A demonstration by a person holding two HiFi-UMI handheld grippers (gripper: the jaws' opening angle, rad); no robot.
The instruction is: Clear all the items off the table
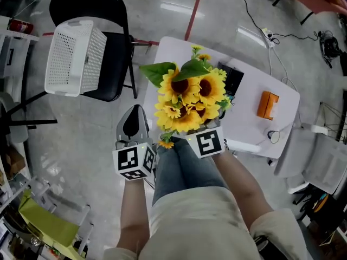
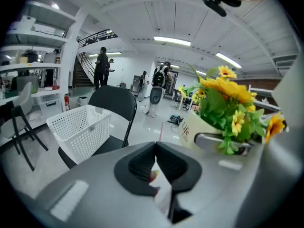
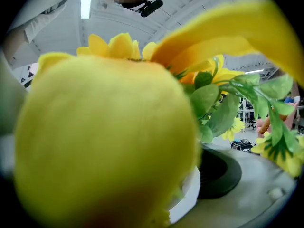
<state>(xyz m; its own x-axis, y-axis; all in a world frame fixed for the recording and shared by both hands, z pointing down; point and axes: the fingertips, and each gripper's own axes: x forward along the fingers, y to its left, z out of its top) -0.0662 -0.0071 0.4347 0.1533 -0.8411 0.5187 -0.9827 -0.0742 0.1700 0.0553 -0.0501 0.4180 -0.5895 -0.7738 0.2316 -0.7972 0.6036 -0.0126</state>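
Now the right gripper (image 1: 205, 130), at frame centre, has its jaws clamped on the white pot of sunflowers (image 1: 190, 99), held over the near edge of the table (image 1: 246, 121). The left gripper (image 1: 133, 124) is closed, tips touching. The next move is probably a carry to the basket (image 1: 73, 58), upper left.

Both bare forearms (image 1: 133, 215) reach forward side by side, each ending in a gripper. The left gripper (image 1: 135, 115) is held about level, with its marker cube (image 1: 134, 161) behind the fingers (image 2: 142, 165). The fingers meet at their tips, and a pale sliver shows in the narrow gap behind them, perhaps something thin pinched there. The right gripper (image 1: 206, 138), just right of the left fingers, is clamped on the sunflower pot (image 2: 190, 127). One dark finger pad (image 3: 219, 174) presses against the pot's white rim.
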